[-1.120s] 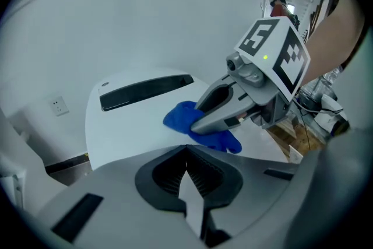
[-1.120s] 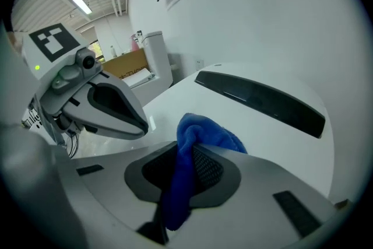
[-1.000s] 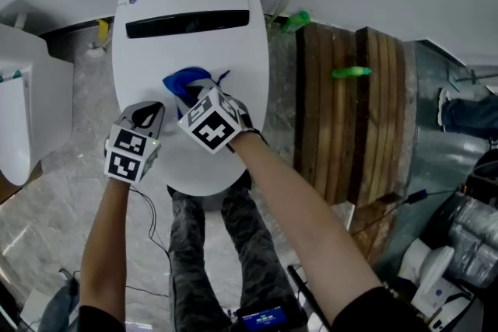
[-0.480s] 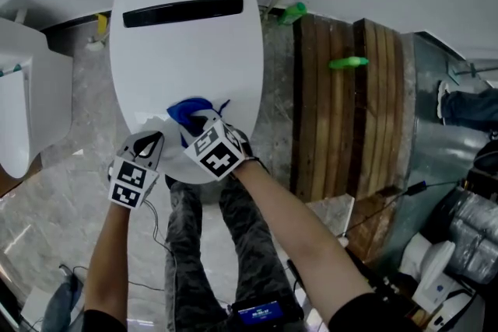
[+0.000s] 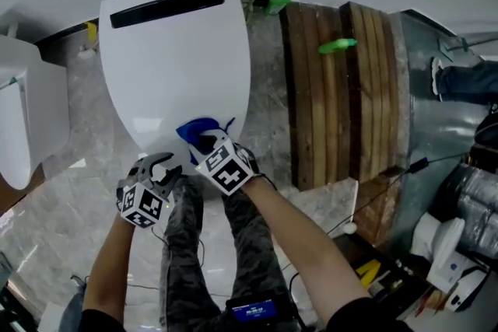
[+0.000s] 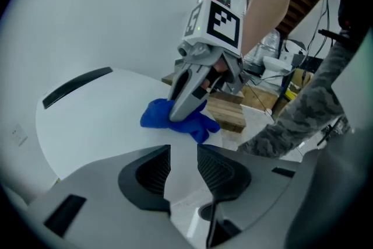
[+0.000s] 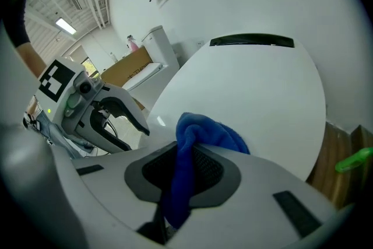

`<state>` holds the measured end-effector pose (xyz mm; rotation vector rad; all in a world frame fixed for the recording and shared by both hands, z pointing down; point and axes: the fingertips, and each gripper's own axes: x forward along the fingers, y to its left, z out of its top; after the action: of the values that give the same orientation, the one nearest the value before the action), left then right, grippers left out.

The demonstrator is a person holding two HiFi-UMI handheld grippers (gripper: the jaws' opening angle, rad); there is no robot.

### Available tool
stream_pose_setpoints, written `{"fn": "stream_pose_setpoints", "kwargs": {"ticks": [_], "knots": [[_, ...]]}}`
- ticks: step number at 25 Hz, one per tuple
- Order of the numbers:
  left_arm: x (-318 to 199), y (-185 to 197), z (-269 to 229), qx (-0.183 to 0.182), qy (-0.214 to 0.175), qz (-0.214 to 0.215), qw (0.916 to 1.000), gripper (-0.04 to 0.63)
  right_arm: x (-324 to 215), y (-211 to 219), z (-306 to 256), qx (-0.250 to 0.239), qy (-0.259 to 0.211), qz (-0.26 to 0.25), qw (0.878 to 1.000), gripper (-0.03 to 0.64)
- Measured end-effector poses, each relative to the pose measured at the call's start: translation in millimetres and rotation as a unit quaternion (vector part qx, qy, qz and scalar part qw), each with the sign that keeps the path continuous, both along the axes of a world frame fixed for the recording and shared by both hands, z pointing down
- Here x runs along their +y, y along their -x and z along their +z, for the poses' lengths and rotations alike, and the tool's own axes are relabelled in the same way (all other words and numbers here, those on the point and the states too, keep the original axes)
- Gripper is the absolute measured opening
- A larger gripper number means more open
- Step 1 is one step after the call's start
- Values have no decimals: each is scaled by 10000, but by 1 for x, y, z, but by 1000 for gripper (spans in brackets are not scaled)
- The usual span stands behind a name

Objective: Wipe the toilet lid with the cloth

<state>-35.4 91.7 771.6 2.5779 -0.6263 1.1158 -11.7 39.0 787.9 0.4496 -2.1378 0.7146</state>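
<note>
"Cloth (image 5: 200,131) first: where was it?"

"The blue cloth lay bunched on the white toilet lid (image 5: 175,58), at the lid's front end, close to the near rim and a little to the right of its middle. The lid was down, with its black strip (image 5: 167,8) at the far end."

"Who had hold of it?"

"The right gripper (image 5: 205,142) did. Its own view showed the jaws pressed together on a fold of the fabric, with the rest of the cloth spilling out ahead of the pads onto the lid."

"And the other one?"

"The left gripper (image 5: 162,162) was just beside it, on its left, at the lid's front-left rim. Its jaws had just been opening and stood a narrow way apart. Nothing was between them, and only the white lid surface showed through the gap. Whether they touched the rim I could not tell."

"What lay around the toilet?"

"Grey marbled floor (image 5: 78,144) lay on both sides. Wooden slats (image 5: 342,97) lay to the right, with a green bottle (image 5: 277,1) near the wall at their far corner. The person's camouflage trousers (image 5: 253,245) showed below the lid, between the two forearms."
</note>
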Motion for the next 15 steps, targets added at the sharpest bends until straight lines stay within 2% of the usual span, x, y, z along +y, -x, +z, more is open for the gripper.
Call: {"fn": "stream_pose_setpoints", "kwargs": {"ticks": [2,5,11,15], "knots": [[10,-6,5,-168,-81,297,9994,138,9,-6,0,-8,-8,139,9999,57],[22,-13,10,-368,-200,492,9979,174,23,-14,-1,-107,3,394,9992,57],[45,-22,29,-764,-333,566,9949,186,46,-29,3,-281,-15,449,9986,57],[51,-28,37,-1339,-863,456,9862,192,63,-55,4,-405,24,481,9980,57]]}}
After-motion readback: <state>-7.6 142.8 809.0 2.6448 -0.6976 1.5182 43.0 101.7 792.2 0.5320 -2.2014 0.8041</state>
